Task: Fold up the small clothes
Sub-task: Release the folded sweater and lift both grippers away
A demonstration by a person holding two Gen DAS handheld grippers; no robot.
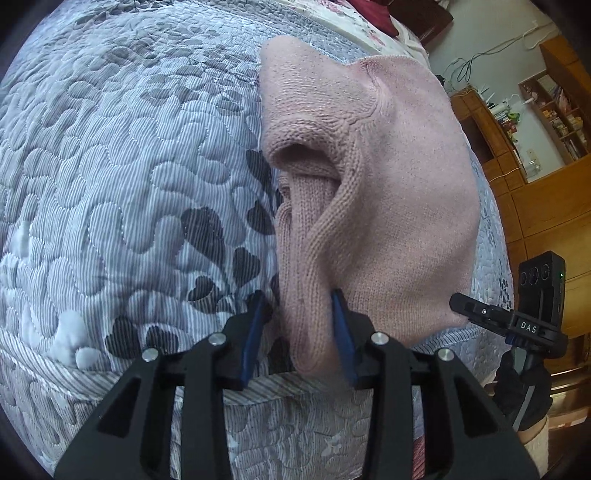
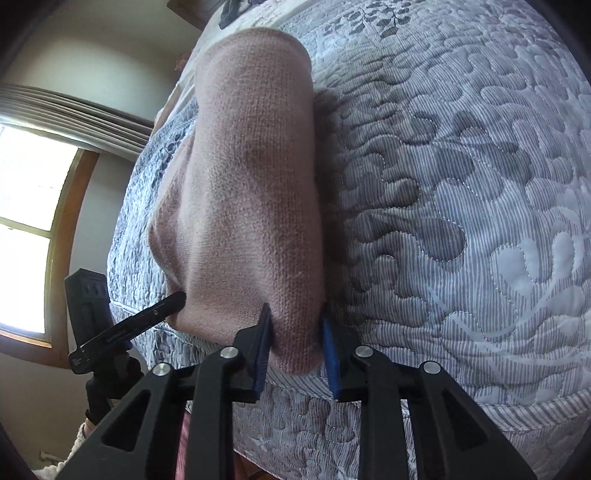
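Observation:
A small pink knit garment (image 1: 399, 192) lies on a quilted grey-blue bedspread (image 1: 110, 184), its near edge at the bed's front edge. My left gripper (image 1: 299, 295) is shut on a bunched, folded-in strip of that knit, with both blue pads pressed against it. In the right wrist view the same pink garment (image 2: 251, 192) stretches away from me, and my right gripper (image 2: 293, 314) is shut on its near right corner. Each gripper shows at the side of the other's view: the right gripper (image 1: 480, 310) and the left gripper (image 2: 162, 306), both touching the garment's near edge.
The bedspread (image 2: 461, 184) spreads wide to the right of the garment and to its left in the left wrist view. Wooden shelves and cabinets (image 1: 546, 155) stand beyond the bed. A bright window (image 2: 26, 229) is at the left. Dark red fabric (image 1: 373, 14) lies at the far end.

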